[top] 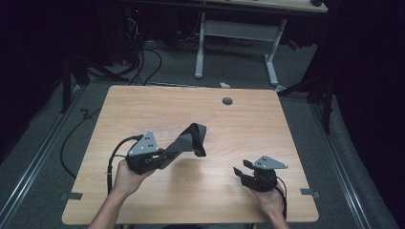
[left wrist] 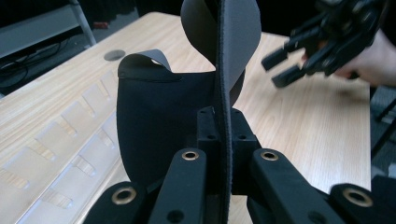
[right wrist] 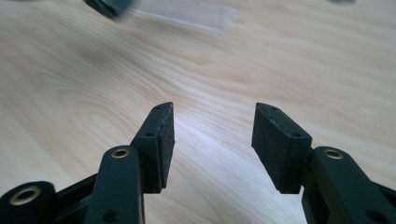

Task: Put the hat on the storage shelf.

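Black tongs (top: 165, 157), brass-looking rivets, grey three-cornered plates, black cables.

Grey strap (left wrist: 236, 42): upper end cut off by the left gripper view's top edge; clamped portion hidden between the left claw's (left wrist: 223, 140) jaws. Dark blurred object (right wrist: 108, 6), right gripper view top edge: unidentifiable.

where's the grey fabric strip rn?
High view: the grey fabric strip is left of table centre, clamped in the left gripper and held up off the wooden table, arching toward the middle.
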{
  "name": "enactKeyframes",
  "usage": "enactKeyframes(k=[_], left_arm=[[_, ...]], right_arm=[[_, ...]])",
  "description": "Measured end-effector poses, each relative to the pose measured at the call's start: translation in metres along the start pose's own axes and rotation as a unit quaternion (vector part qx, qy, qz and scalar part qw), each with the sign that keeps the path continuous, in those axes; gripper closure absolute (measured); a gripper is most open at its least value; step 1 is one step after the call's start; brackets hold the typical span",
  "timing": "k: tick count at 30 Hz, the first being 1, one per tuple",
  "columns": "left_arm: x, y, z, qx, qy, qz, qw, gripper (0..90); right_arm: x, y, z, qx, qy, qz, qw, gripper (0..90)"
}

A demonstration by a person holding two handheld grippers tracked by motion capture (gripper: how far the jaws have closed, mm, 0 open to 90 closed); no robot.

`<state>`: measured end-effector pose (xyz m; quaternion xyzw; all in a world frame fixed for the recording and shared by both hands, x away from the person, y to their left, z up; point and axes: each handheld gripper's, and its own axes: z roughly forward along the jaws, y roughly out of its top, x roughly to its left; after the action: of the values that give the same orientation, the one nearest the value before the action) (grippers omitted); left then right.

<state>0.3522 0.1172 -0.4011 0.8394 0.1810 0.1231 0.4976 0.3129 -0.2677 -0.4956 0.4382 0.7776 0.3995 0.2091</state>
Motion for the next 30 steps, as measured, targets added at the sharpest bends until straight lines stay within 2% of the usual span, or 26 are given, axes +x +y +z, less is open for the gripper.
enactKeyframes(k=[8,13,20,26,30], left_arm=[[0.016,0.0,-0.007,-0.038,0.016,-0.03,0.9987,87.0],[0.025,-0.001,-0.012,-0.055,0.029,-0.043,0.9972,87.0],[0.04,-0.002,-0.017,-0.059,0.055,-0.06,0.9949,87.0],[0.053,-0.004,-0.023,-0.072,0.078,-0.074,0.9915,87.0],[0.062,-0.005,-0.029,-0.089,0.098,-0.087,0.9874,87.0]], right_arm=[[-0.019,-0.014,0.01,0.011,-0.027,0.034,0.999,49.0],[-0.024,-0.017,0.014,0.015,-0.04,0.037,0.9984,48.9],[-0.028,-0.019,0.023,0.032,-0.049,0.045,0.9973,48.3],[-0.03,-0.022,0.027,0.05,-0.058,0.047,0.996,47.8],[-0.028,-0.022,0.028,0.053,-0.062,0.038,0.9959,47.8]])
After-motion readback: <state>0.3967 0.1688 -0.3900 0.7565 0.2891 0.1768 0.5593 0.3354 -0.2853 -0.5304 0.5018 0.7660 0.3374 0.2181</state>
